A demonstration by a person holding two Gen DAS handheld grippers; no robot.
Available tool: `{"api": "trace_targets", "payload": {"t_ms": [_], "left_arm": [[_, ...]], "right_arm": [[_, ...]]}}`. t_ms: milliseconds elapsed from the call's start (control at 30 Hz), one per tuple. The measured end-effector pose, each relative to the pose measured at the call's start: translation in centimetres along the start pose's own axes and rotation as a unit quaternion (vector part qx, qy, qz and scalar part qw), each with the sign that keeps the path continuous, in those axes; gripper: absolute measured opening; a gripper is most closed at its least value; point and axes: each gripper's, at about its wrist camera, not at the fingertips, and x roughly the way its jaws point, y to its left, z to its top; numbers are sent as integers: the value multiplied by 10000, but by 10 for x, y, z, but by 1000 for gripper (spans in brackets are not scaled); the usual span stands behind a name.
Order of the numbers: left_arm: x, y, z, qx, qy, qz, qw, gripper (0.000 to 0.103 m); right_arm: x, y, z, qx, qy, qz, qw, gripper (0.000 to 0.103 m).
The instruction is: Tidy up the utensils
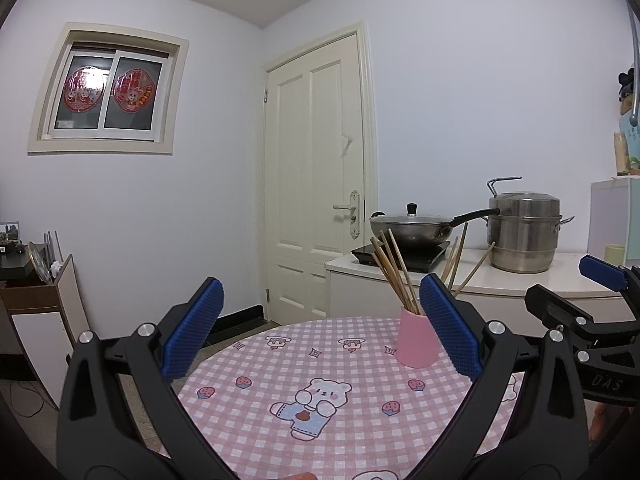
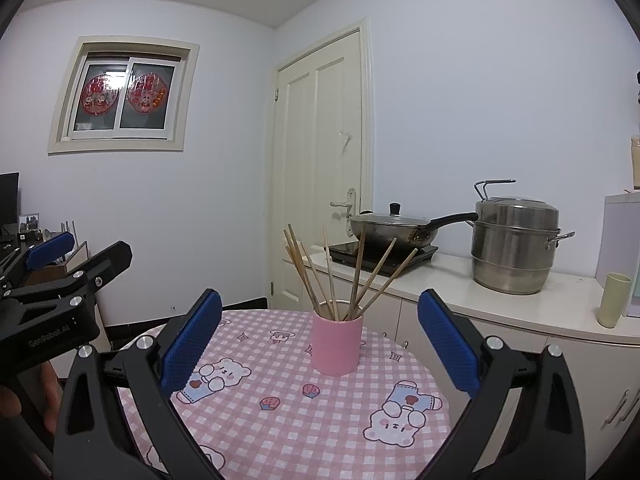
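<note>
A pink cup (image 2: 337, 346) stands upright on the round table (image 2: 280, 432) with the pink checked cloth, holding several wooden chopsticks (image 2: 352, 280) that fan out of its top. In the left wrist view the same pink cup (image 1: 416, 344) sits far right, partly behind the right finger, with chopsticks (image 1: 394, 276) sticking up. My left gripper (image 1: 320, 328) hovers open over the near side of the table, holding nothing. My right gripper (image 2: 320, 340) is open too, the cup lying beyond and between its blue pads (image 2: 192, 344). Each gripper shows at the edge of the other's view.
A counter (image 2: 500, 308) runs along the right wall with a lidded wok (image 2: 388, 232) on a hob, a steel steamer pot (image 2: 514, 244) and a pale green cup (image 2: 614, 300). A closed door (image 2: 320, 168) is behind the table. A low cabinet (image 1: 36, 312) stands left.
</note>
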Motion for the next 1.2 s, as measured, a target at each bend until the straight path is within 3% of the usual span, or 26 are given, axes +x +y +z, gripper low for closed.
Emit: {"api": "trace_targets", "payload": {"t_ms": [1200], "left_arm": [[3, -9, -4, 187, -10, -68, 9998, 96]], "right_arm": [[1, 6, -3, -47, 91, 11, 9999, 95]]}}
